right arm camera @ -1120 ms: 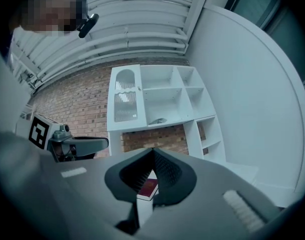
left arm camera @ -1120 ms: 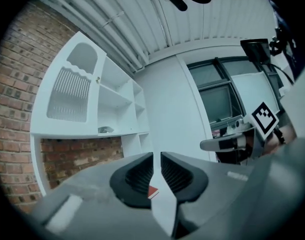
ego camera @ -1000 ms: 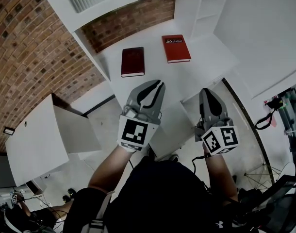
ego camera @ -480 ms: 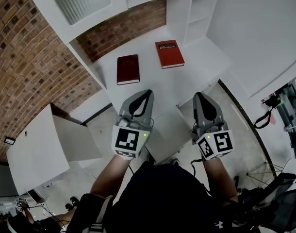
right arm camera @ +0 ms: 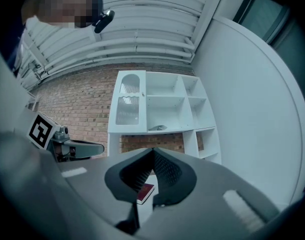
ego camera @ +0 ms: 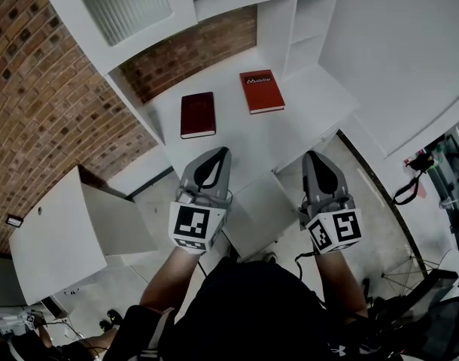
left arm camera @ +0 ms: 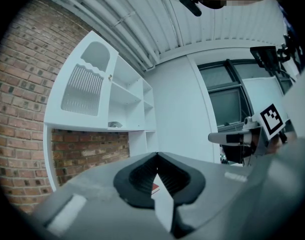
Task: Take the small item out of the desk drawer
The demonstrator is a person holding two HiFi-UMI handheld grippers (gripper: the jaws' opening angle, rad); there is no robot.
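Observation:
A white desk (ego camera: pixel 297 122) lies ahead of me, with a dark red book (ego camera: pixel 197 114) and a brighter red book (ego camera: pixel 261 91) on its top. My left gripper (ego camera: pixel 220 151) hovers at the desk's front edge, jaws shut and empty; in its own view the tips (left arm camera: pixel 157 154) meet. My right gripper (ego camera: pixel 313 155) is level with it to the right, also shut on nothing (right arm camera: pixel 153 150). A white box-like unit (ego camera: pixel 256 209) sits below the desk edge between them. No small item and no open drawer shows.
White shelves (ego camera: pixel 308 21) rise behind the desk, against a brick wall (ego camera: pixel 34 89). A low white cabinet (ego camera: pixel 56 232) with an open side stands at the left. A curved white wall (ego camera: pixel 410 59) closes the right, with cables and gear (ego camera: pixel 421 164) on the floor.
The left jaws, slightly parted a second ago, have closed. Both grippers have drawn back from over the desk top to its front edge.

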